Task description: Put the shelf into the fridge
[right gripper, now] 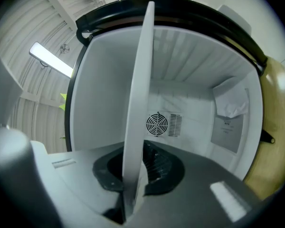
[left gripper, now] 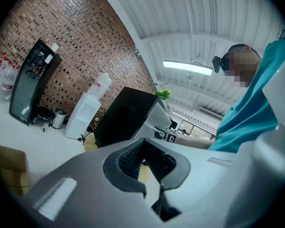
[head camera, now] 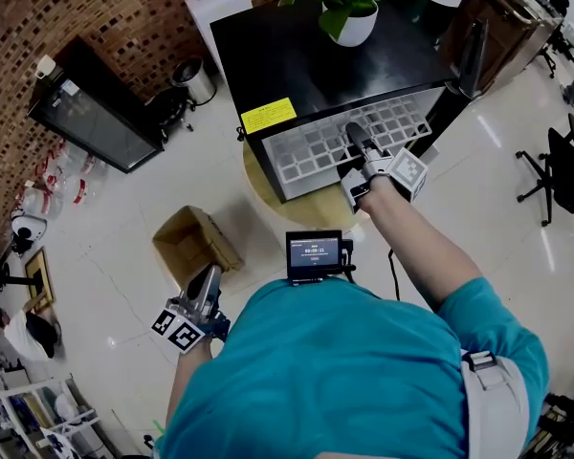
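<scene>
A white grid shelf [head camera: 316, 146] stands across the open front of the small black fridge [head camera: 297, 55]. My right gripper [head camera: 355, 136] is shut on the shelf's near edge. In the right gripper view the shelf [right gripper: 141, 80] runs edge-on up the middle, clamped between the jaws [right gripper: 133, 177], with the white fridge interior [right gripper: 194, 65] and its rear fan [right gripper: 157, 124] behind. My left gripper [head camera: 205, 283] hangs low at the left, shut on nothing, well away from the fridge. In the left gripper view its jaws [left gripper: 145, 167] meet, and the fridge [left gripper: 126, 118] is far off.
The fridge door [head camera: 474, 55] hangs open at the right. A potted plant [head camera: 349, 8] sits on the fridge top. The fridge rests on a round yellow stand [head camera: 268, 199]. A cardboard box [head camera: 193, 242] lies on the floor near my left gripper. A black display cooler [head camera: 96, 108] stands at the left wall.
</scene>
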Action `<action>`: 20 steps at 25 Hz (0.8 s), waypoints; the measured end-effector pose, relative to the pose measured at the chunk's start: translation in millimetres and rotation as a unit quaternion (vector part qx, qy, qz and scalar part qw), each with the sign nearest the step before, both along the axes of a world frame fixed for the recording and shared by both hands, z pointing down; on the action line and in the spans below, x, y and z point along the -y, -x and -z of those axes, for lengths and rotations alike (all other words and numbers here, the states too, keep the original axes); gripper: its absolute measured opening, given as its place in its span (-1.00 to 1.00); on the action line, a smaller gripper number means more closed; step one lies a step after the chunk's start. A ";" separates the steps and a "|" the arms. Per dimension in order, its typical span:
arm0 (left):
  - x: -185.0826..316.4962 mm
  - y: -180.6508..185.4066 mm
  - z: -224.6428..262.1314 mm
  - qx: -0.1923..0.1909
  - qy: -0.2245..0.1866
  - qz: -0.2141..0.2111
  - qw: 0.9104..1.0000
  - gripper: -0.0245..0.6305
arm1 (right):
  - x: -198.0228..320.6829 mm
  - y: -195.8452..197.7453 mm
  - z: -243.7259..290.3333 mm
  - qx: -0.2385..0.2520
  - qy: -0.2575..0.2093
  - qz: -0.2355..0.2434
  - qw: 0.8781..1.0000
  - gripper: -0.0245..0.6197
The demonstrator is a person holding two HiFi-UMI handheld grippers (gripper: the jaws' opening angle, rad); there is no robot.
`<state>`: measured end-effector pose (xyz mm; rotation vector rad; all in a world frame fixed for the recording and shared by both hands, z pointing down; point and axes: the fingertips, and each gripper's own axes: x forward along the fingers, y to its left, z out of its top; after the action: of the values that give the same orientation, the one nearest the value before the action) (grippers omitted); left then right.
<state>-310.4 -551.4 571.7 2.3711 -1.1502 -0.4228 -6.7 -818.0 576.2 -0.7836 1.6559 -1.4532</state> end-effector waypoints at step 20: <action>-14.5 -5.1 -11.8 0.006 -0.004 0.026 1.000 -0.93 | 24.7 -6.8 -13.5 -0.033 0.011 0.013 0.999 -0.80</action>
<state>-305.3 -536.9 583.5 2.3574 -1.2213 -0.4321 0.1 -842.7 589.7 -0.8323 1.7085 -1.4794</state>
